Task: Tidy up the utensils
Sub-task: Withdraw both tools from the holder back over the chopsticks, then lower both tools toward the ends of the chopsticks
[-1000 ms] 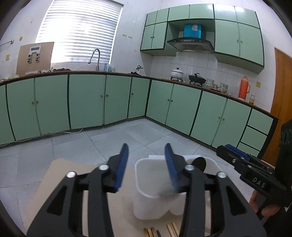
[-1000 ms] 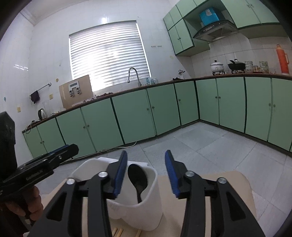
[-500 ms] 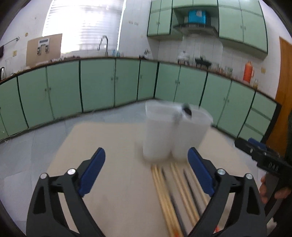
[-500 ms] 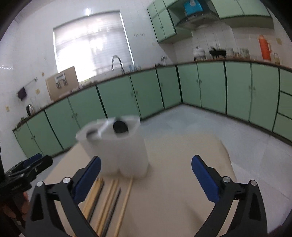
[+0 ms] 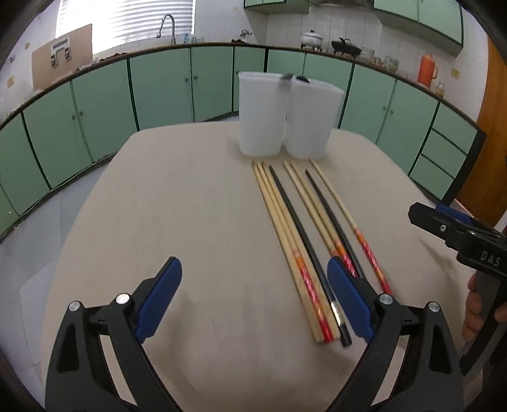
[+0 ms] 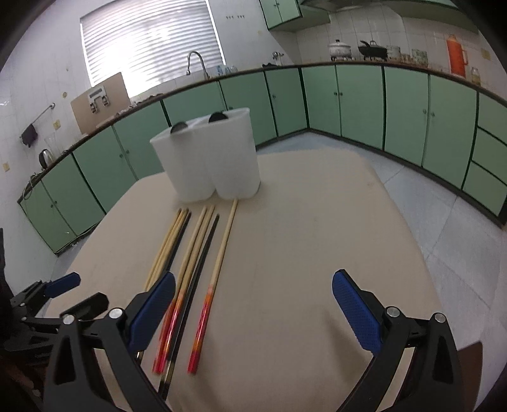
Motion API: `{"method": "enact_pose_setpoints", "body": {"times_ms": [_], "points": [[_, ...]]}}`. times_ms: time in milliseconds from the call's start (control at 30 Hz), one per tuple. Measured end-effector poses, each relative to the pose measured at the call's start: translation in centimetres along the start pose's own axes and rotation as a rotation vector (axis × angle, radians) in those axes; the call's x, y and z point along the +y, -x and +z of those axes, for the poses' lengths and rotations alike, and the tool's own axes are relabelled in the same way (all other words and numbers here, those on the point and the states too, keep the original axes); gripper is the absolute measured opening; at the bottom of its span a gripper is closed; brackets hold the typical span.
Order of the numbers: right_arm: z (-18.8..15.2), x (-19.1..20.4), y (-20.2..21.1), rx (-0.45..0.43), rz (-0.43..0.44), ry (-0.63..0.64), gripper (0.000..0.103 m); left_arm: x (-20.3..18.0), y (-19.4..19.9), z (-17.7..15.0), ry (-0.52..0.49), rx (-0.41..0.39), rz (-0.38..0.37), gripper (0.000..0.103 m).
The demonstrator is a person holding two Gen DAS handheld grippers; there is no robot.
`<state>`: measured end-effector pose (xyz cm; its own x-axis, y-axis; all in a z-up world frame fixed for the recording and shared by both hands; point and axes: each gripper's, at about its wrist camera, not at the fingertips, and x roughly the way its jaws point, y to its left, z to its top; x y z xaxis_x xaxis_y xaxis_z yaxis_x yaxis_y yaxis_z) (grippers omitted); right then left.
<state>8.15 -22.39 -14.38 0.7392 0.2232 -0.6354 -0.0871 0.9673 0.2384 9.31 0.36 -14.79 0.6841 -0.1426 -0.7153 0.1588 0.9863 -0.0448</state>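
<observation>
A white two-compartment utensil holder (image 5: 285, 117) stands at the far side of the beige table (image 5: 190, 206); dark spoon tops (image 5: 302, 79) stick out of it. It also shows in the right wrist view (image 6: 212, 161). Several wooden and black chopsticks (image 5: 304, 234) lie side by side in front of it, seen too in the right wrist view (image 6: 196, 263). My left gripper (image 5: 253, 296) is open and empty above the near table, its right finger over the chopstick ends. My right gripper (image 6: 253, 309) is open and empty, to the right of the chopsticks.
Green cabinets (image 5: 158, 92) line the walls beyond the table. A sink tap (image 5: 168, 27) and pots (image 5: 345, 47) stand on the counter. The right gripper shows at the right edge of the left wrist view (image 5: 459, 234). The left gripper shows at the lower left of the right wrist view (image 6: 47, 301).
Both grippers opened wide and pulled back from the holder toward the near table edge. The chopsticks came fully into view.
</observation>
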Motion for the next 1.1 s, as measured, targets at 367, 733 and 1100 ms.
{"method": "enact_pose_setpoints", "body": {"times_ms": [367, 733, 1100], "points": [[-3.2, 0.3, 1.5, 0.071, -0.006, 0.010, 0.078, -0.8, -0.8, -2.6, -0.036, 0.098, 0.035, 0.083], [-4.1, 1.2, 2.1, 0.064, 0.013, 0.047, 0.078, -1.2, -0.6, -3.3, -0.039, 0.103, 0.036, 0.083], [-5.3, 2.9, 1.8, 0.088, 0.021, 0.107, 0.076, -0.3, 0.3, -3.4, -0.021, 0.104, 0.017, 0.073]]}}
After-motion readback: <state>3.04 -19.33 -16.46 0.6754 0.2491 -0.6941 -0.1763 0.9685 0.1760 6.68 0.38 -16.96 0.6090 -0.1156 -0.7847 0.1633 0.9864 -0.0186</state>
